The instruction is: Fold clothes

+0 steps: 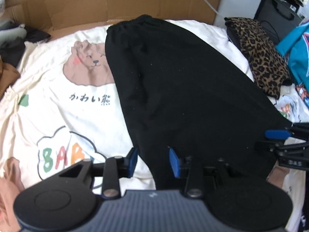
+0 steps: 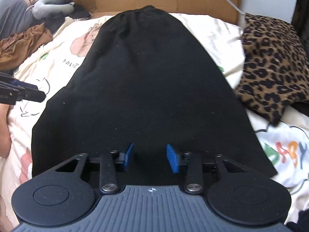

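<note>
- The left gripper (image 1: pixel 153 161), black-framed with blue pads, has its jaws spread wide and holds nothing; it sits over the near left edge of the black knit garment (image 1: pixel 173 89), one pad over the cream printed bedsheet (image 1: pixel 58 104).
- The right gripper (image 2: pixel 149 157) is likewise released, both pads above the garment's near hem.
- The black garment lies flat along the middle of the bed, wide hem near, gathered elastic end at the far edge; it looks already halved lengthwise, though dark cloth hides the layers.
- Risk: a pinch that catches only the top layer, or the sheet with it, would drag the fold crooked; uneven lifting by the two grippers would skew the hem.
- A leopard-print cloth (image 2: pixel 270 61) sits just beside the garment's right edge and could crowd a sideways fold.
- Brown cloth (image 2: pixel 21 42) lies at the far left corner.
- A flattened cardboard sheet (image 1: pixel 119 2) backs the far edge, just beyond the gathered end.
</note>
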A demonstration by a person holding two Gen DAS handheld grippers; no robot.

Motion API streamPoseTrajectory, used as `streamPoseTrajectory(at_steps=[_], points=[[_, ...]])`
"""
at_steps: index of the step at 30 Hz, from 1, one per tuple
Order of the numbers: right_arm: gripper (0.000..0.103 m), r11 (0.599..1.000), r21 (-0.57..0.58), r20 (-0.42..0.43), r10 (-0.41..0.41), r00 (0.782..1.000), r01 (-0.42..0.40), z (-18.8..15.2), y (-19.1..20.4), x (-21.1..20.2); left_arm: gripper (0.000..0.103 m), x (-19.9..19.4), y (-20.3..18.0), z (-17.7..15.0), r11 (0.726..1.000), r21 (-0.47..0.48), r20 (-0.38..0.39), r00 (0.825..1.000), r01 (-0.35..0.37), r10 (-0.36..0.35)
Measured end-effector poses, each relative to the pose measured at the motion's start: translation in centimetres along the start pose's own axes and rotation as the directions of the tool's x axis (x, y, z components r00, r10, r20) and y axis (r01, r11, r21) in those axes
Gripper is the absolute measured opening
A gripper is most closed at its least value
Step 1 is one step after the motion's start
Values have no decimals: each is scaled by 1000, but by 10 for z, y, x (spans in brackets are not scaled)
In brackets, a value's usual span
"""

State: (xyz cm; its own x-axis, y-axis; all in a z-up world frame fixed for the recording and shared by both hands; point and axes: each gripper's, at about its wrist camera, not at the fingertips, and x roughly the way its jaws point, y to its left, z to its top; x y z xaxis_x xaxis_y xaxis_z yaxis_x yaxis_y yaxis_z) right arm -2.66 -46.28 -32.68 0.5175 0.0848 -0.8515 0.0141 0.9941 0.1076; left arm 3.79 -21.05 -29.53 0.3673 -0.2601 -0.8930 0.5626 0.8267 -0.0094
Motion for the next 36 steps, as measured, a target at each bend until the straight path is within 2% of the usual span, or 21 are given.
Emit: streamPoseTrajectory(at_steps=[3, 6, 14, 21, 24, 27, 31, 33, 36], points=[[30, 1000, -14, -27, -2, 1000, 2, -6, 3, 11, 39, -3, 2, -4, 1000, 9, 15, 1000, -10, 10], [27, 1000, -15, -61, -2, 998, 1, -16, 0, 13, 39, -5, 7, -8, 1000, 18, 9, 1000, -16, 16], [27, 1000, -3, -96, -14, 995, 14, -34, -4, -2, 39, -9, 21, -18, 996, 24, -34, 996, -81, 81], [27, 999, 20, -129, -29, 991, 32, -47, -7, -13, 38, -6, 18, -44, 993, 80, -101, 991, -82, 90], [26, 998, 52, -144, -38, 989, 46, -47, -9, -19, 38, -1, 17, -54, 995, 87, -130, 990, -45, 56], [26, 996, 79, -90, -28, 996, 35, -44, -7, -34, 39, 2, 13, -59, 996, 94, -142, 990, -7, 20], [26, 998, 40, -22, 39, 999, -38, -36, 11, -48, 40, 9, 3, -59, 992, 122, -143, 990, 27, -9], [26, 997, 23, -21, 79, 997, -78, -32, 21, -47, 40, 11, 3, -57, 995, 81, -133, 990, 61, -50], [27, 990, -2, -21, 138, 990, -138, -25, 35, -46, 45, 0, 8, -53, 992, 26, -67, 990, 127, -125]])
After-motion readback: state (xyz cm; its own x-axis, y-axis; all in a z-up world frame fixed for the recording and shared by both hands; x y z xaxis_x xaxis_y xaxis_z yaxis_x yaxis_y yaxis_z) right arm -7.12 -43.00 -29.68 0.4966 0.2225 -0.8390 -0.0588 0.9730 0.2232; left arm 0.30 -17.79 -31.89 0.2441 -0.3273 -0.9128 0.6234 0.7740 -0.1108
